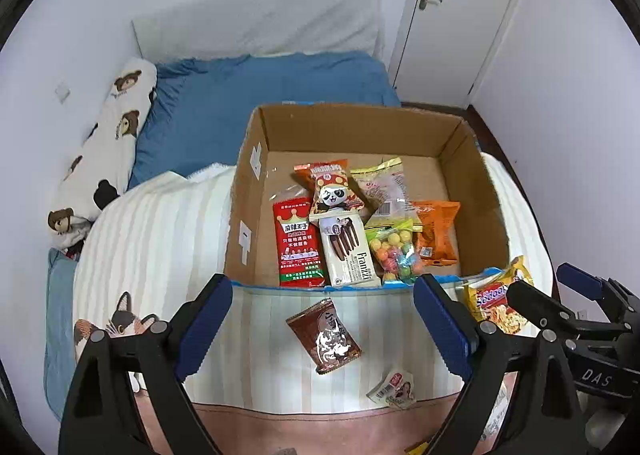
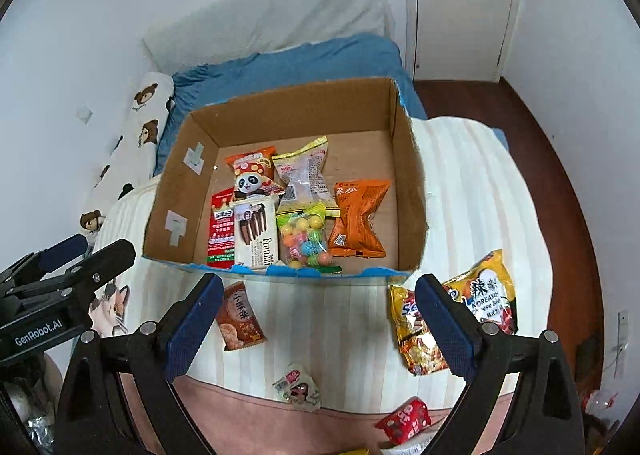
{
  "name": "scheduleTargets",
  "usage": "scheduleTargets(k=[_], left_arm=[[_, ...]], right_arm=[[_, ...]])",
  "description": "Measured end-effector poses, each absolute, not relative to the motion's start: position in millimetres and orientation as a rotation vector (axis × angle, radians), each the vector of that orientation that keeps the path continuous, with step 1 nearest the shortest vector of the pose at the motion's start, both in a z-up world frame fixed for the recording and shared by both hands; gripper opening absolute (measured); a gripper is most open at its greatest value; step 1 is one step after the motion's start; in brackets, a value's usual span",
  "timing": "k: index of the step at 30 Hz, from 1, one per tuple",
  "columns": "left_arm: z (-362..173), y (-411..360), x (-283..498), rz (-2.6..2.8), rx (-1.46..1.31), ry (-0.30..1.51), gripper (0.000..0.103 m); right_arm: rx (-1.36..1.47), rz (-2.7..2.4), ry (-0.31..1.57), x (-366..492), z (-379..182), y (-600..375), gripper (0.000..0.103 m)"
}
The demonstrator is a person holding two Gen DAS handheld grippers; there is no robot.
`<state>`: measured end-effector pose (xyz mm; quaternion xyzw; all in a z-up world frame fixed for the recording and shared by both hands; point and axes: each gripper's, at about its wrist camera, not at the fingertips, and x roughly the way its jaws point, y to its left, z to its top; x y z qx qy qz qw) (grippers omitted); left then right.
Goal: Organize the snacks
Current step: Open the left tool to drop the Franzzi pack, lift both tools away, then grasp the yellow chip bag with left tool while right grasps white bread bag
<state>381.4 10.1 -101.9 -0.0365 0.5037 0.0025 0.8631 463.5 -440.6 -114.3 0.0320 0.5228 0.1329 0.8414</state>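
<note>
Loose packets (image 2: 240, 317) before cardboard box (image 2: 404, 159)

Noodle packs (image 2: 472, 311) half hidden behind right claw (image 2: 320, 319); red packet's (image 1: 298, 243) foot masked by box (image 1: 240, 215) rim.

Six snack packets are counted inside the one cardboard box (image 2: 404, 159), clustered toward its near edge. Five more packets are seen on the striped blanket (image 2: 472, 183), along the box's near edge and right corner.
</note>
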Motion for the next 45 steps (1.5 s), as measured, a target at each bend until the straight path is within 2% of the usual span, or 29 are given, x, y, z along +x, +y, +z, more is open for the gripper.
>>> scheduleTargets(k=[7,12,16,21,30,33,37,41,42,43,45], left_arm=[[-83.9,5.6,349.5,-0.01,-0.087,1.014,0.093],[-97.7,-2.3,323.8,-0.02,-0.072,1.044,0.093],[-134.3,-12.8,303.1,-0.035,-0.066,1.133,0.093],[-204.7,-28.2,279.7,-0.052,-0.077,1.312,0.093],[-295.5,-86.1,248.3,-0.155,-0.046,1.578,0.093],[-310.5,-105.2,242.5,-0.203,-0.068,1.646,0.093],[-322.6,-122.8,234.0,-0.239,-0.11,1.71,0.093],[-345.0,-136.2,229.6,-0.273,-0.294,1.824,0.093],[-349.5,-140.0,229.7,-0.276,-0.327,1.836,0.093],[-354.5,-144.5,230.6,-0.27,-0.349,1.845,0.093],[-362.0,-149.1,231.4,-0.262,-0.39,1.849,0.089]], right_arm=[[0.118,0.31,1.081,434.7,-98.7,-447.8,0.099],[0.191,0.313,1.155,404.5,-120.6,-467.9,0.099],[0.312,0.268,1.253,374.1,-165.6,-503.8,0.099],[0.356,0.115,1.371,338.0,-234.2,-558.1,0.099],[0.1,0.097,1.568,307.9,-325.1,-571.1,0.098],[0.363,0.085,1.609,303.8,-340.0,-592.8,0.099],[0.715,-0.006,1.556,298.5,-348.4,-629.9,0.099],[0.813,-0.065,1.584,307.2,-371.8,-637.8,0.099],[0.816,-0.081,1.585,307.8,-375.5,-638.1,0.098],[0.801,-0.088,1.578,305.5,-376.6,-638.1,0.093],[0.707,-0.077,1.57,305.0,-372.4,-636.8,0.078]])
